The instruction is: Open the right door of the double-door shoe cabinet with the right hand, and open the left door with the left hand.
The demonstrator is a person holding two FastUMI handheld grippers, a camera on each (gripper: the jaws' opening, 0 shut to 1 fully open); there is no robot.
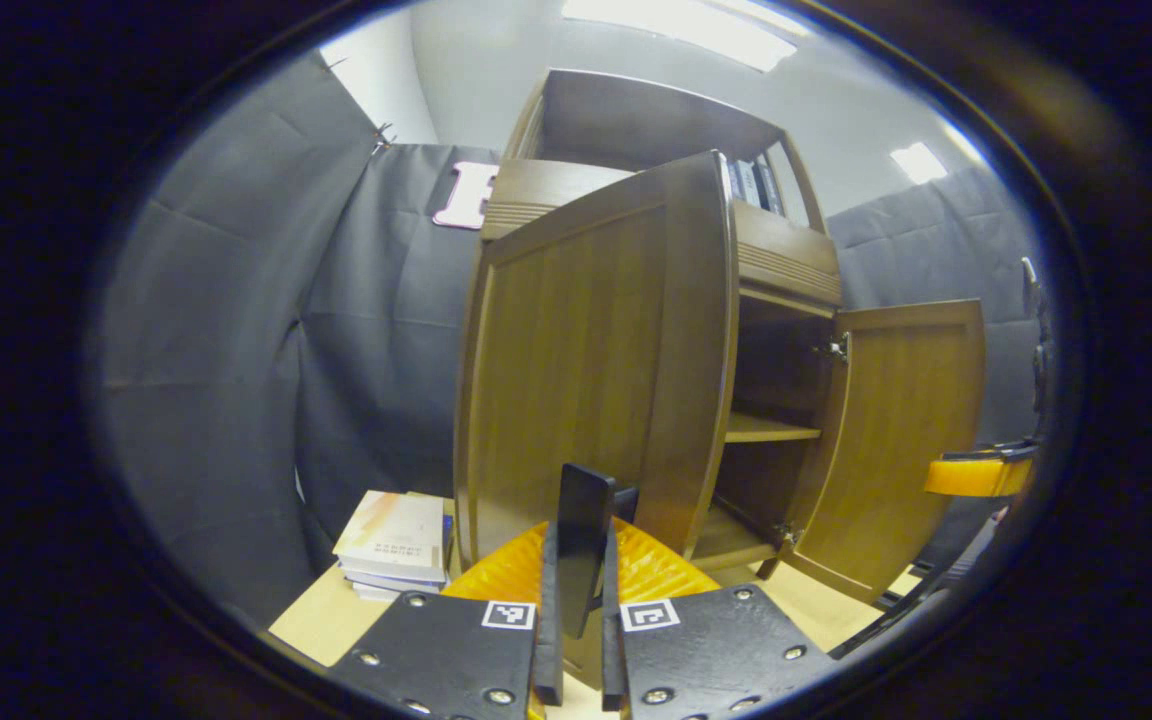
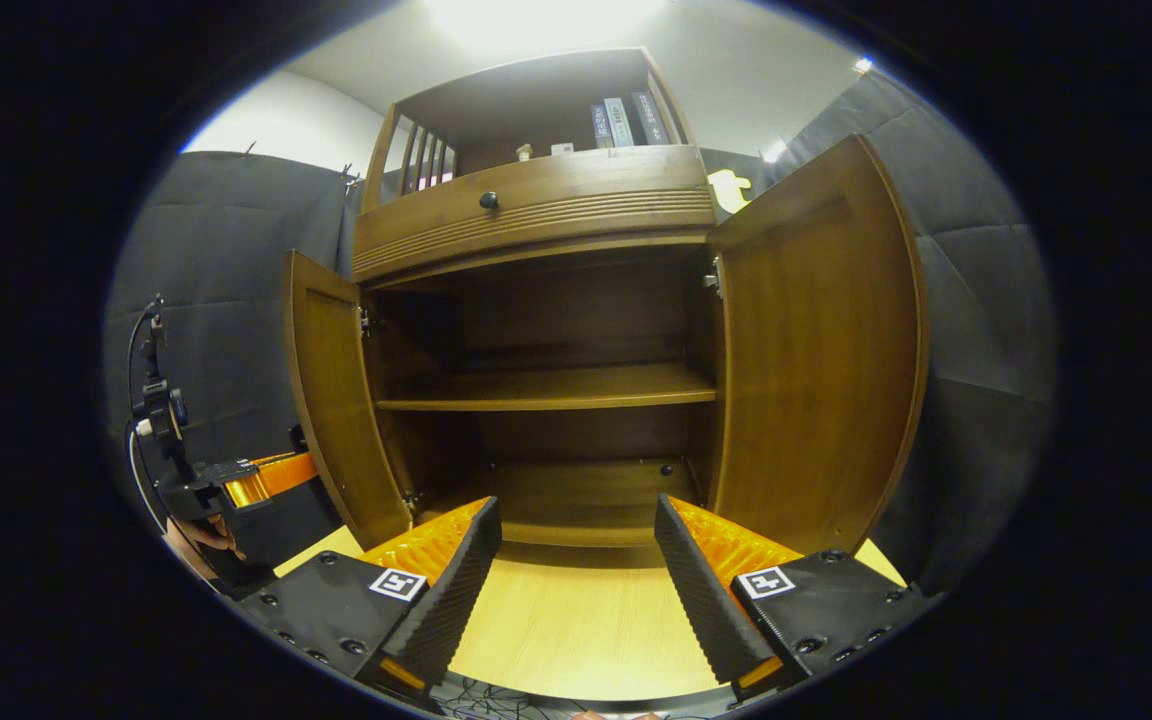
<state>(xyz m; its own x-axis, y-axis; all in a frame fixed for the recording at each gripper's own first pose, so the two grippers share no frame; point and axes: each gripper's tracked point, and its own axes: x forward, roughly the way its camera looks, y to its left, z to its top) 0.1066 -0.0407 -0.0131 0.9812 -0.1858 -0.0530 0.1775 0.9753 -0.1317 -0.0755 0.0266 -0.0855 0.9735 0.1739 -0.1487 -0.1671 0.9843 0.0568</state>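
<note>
Fingers of the left gripper pinch the brown wooden left door's edge; right gripper gapes; both 2 doors open.

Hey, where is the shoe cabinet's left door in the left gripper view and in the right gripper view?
Left gripper view: the brown wooden left cabinet door takes up the centre, swung open toward the camera.
Right gripper view: the same door stands open at the left of the picture, seen at a steep angle.
Shared landmark: the row of upright books on the cabinet's top shelf.
</note>
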